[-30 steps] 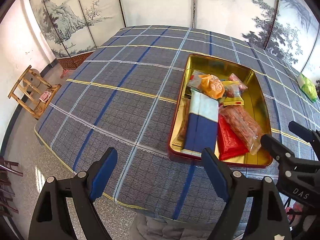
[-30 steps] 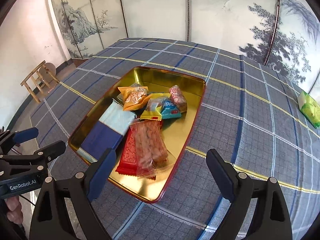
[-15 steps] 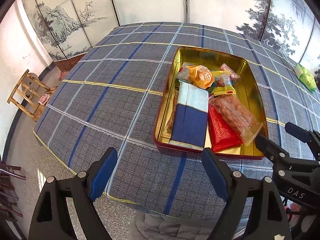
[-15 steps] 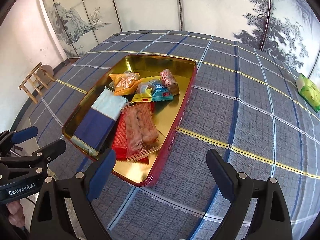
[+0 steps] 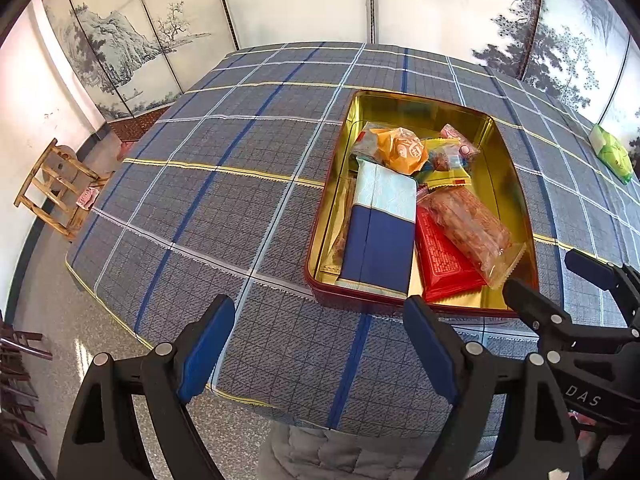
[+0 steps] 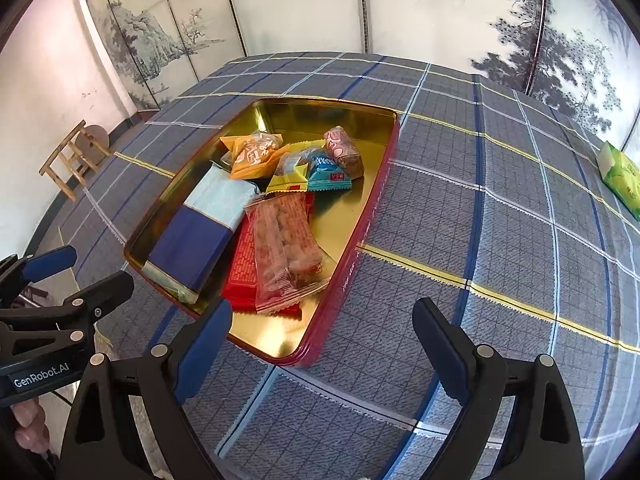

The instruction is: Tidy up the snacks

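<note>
In right wrist view, teal snack (image 6: 329, 171), fingertips (image 6: 30, 424)

A home-like room: ink-landscape folding screens (image 5: 132, 48) stand behind a counter (image 5: 240, 184) under a plaid cloth, with a wooden stool (image 5: 56, 192) left of it.

One gold tin (image 6: 308, 114), seven wrapped snacks (image 6: 286, 240) inside it (some overlap), one green packet (image 6: 620, 178) out on the bench (image 6: 500, 200).
</note>
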